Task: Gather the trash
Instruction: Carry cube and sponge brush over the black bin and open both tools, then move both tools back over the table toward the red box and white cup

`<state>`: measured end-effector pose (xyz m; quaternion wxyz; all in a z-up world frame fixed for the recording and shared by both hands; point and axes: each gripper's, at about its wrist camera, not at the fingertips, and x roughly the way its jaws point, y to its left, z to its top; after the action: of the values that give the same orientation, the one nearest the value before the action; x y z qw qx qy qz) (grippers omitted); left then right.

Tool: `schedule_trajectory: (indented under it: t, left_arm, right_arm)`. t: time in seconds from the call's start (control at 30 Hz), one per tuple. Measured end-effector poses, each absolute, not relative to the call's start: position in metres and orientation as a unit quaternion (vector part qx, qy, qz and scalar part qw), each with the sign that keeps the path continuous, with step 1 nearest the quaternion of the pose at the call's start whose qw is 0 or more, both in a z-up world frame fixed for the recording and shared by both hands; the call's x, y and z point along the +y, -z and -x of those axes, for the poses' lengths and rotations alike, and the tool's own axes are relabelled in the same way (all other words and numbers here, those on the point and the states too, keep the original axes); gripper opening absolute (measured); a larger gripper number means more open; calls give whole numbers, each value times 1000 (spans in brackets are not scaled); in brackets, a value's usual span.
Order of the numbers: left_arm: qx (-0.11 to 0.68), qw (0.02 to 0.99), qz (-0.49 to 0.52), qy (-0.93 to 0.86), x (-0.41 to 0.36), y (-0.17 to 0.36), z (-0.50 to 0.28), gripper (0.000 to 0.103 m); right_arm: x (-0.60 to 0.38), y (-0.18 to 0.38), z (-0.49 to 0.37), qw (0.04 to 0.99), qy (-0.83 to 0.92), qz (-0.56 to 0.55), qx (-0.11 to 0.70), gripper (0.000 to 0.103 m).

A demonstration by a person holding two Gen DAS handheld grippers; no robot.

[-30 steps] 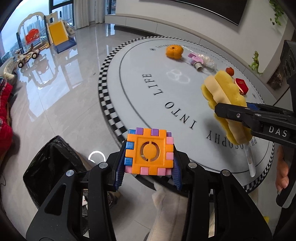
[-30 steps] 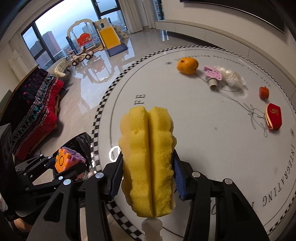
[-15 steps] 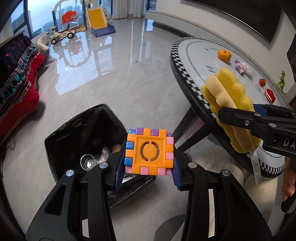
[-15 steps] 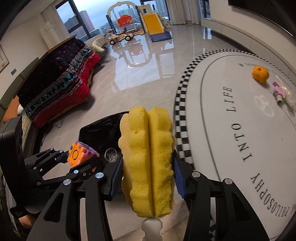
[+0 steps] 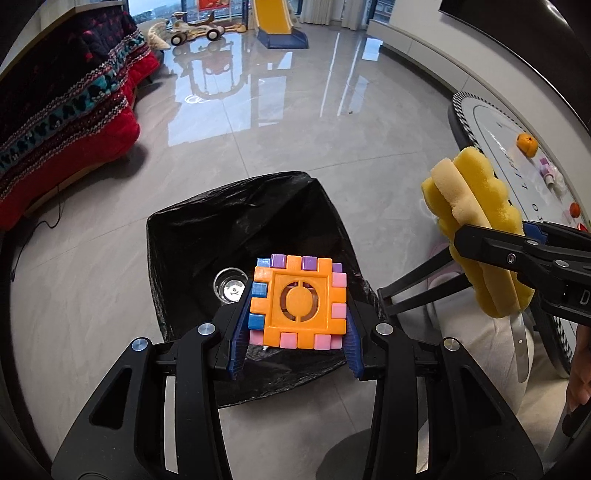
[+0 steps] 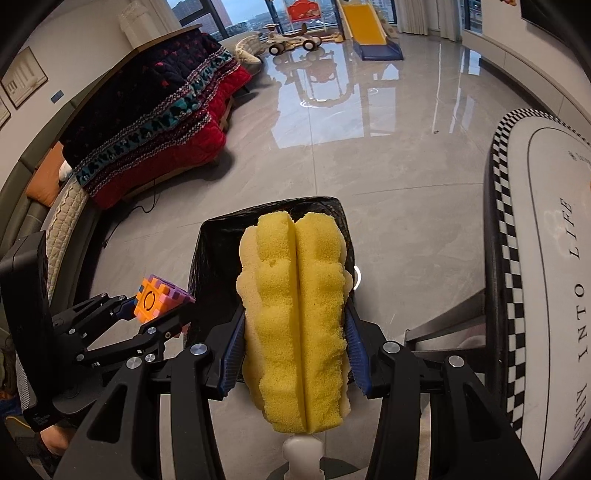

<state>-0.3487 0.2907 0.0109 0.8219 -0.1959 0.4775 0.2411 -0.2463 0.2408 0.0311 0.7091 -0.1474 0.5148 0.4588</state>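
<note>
My left gripper (image 5: pixel 297 343) is shut on an orange puzzle cube (image 5: pixel 298 302) with pink, blue and purple tabs, held just above the near side of a bin lined with a black bag (image 5: pixel 207 229). A clear cup (image 5: pixel 229 285) lies inside the bin. My right gripper (image 6: pixel 293 354) is shut on a yellow sponge brush (image 6: pixel 293 325) with a white handle, hanging over the same bin (image 6: pixel 218 236). In the right wrist view the left gripper (image 6: pixel 162 314) and the cube (image 6: pixel 151 301) sit at the left; in the left wrist view the sponge (image 5: pixel 476 229) sits at the right.
The round white table (image 6: pixel 554 258) with a checkered rim stands to the right, carrying an orange (image 5: pixel 526 142) and small items. A red and dark blanket (image 6: pixel 147 122) covers a sofa at the left. A toy slide (image 6: pixel 364 26) stands far back on the glossy tiled floor.
Both grippers swung left away from the table and dropped lower, each still holding its object. The bin, at the lower left a second ago, is now directly beneath them.
</note>
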Motion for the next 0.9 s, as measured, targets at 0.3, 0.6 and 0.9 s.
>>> schedule_trajectory:
  t: [0.3,0.6,0.9]
  left_arm:
    - [461,810,194,-305,317,-12,380,97]
    - [461,809,208,-300,325,-10,380,97]
    - [465,822,195,-266,304,-19,354,97]
  right_arm:
    - [282,-20,252,712,-452,165,512,77]
    - [265,-23,246,712,-455,146,515,77]
    - [235,-33,234,722,-452,118,511,77]
